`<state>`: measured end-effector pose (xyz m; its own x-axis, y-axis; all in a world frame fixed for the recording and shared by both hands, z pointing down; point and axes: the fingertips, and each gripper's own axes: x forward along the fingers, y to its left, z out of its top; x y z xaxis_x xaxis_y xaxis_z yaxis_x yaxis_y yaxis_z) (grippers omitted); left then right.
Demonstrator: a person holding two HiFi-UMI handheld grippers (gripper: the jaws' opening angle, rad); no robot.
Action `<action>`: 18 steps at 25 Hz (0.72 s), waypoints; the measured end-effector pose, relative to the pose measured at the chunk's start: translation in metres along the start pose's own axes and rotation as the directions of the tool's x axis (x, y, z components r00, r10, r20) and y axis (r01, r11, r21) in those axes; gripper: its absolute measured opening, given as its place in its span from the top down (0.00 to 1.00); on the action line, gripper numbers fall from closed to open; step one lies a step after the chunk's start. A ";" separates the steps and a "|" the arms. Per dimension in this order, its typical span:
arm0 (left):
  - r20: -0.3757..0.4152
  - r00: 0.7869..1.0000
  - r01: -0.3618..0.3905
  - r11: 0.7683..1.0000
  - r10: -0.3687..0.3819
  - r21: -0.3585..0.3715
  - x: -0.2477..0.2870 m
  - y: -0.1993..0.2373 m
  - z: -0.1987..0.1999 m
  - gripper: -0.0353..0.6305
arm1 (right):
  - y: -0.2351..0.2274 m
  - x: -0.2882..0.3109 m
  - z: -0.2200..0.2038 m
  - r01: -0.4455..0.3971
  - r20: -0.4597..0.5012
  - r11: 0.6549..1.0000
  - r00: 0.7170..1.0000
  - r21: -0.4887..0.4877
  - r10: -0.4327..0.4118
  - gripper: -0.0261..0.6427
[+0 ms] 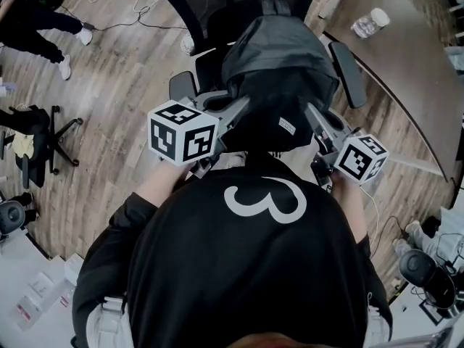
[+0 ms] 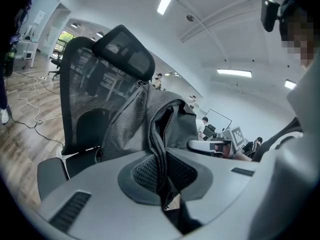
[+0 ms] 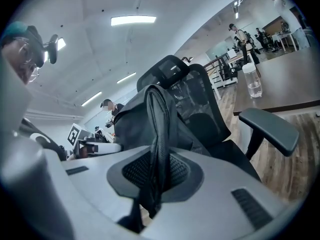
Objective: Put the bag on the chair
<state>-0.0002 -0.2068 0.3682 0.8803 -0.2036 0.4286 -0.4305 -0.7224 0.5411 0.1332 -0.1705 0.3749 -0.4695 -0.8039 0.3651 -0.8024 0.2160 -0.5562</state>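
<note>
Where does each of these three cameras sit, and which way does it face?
Head view: on the person's head, looking steeply down at the bag and chair; shows their torso, left tool, right tool.
Left gripper view: on the left tool, looking along its jaws, shut on bag fabric, chair behind.
Right gripper view: on the right tool, looking along its jaws, shut on a bag strap.
Shared: all three show bag and chair.
</note>
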 end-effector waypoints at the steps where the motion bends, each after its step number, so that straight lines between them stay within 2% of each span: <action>1: 0.004 1.000 -0.010 1.000 0.010 -0.004 0.001 0.003 0.003 0.90 | -0.003 0.004 0.003 -0.009 -0.007 1.000 1.000 -0.003 0.009 0.88; 9: 0.029 0.995 -0.094 0.994 0.096 -0.058 0.019 0.018 0.018 0.90 | -0.027 0.030 0.024 -0.091 -0.069 0.996 0.994 -0.021 0.090 0.88; 18: 0.055 0.978 -0.192 0.974 0.200 -0.122 0.043 0.039 0.035 0.90 | -0.056 0.063 0.048 -0.182 -0.135 0.983 0.975 -0.034 0.176 0.88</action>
<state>0.0273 -0.2671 0.3826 0.7861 -0.3799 0.4876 -0.6127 -0.5837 0.5328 0.1664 -0.2593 0.3934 -0.6484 -0.6713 0.3592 -0.7159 0.3770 -0.5877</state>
